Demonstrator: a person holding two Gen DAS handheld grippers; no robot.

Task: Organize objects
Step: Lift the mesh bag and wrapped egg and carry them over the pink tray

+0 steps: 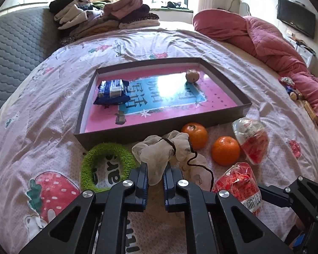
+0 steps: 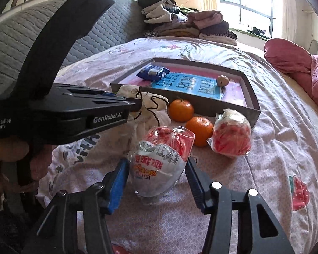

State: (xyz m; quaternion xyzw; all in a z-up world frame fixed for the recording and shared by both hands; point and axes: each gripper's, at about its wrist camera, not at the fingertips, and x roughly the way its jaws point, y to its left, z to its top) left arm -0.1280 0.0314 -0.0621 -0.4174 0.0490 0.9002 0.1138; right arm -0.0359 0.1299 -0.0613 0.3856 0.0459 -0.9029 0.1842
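Left wrist view is showing the left gripper (image 1: 155, 174) pinching a cream cloth pouch (image 1: 159, 154) with a black drawstring, its blue pads clamped together on the fabric. At ten o'clock from that grip a fuzzy green ring (image 1: 85, 165) is lying on the bedspread (image 1: 53, 89), just beside the near wall of a shallow cardboard tray (image 1: 242, 108). Inside the tray a blue snack packet (image 1: 113, 91) is sitting at the left end and a small brownish fruit (image 1: 192, 75) toward the far right. At two o'clock from the pouch two oranges (image 1: 194, 134) are resting close together outside the tray. In the right wrist view the right gripper (image 2: 158, 169) is straddling a red-and-white wrapped snack bag (image 2: 159, 163), fingers standing apart on either side; whether the pads are touching the wrapper is unclear. A second red wrapped bag (image 2: 232, 133) is lying at one o'clock, touching one orange.
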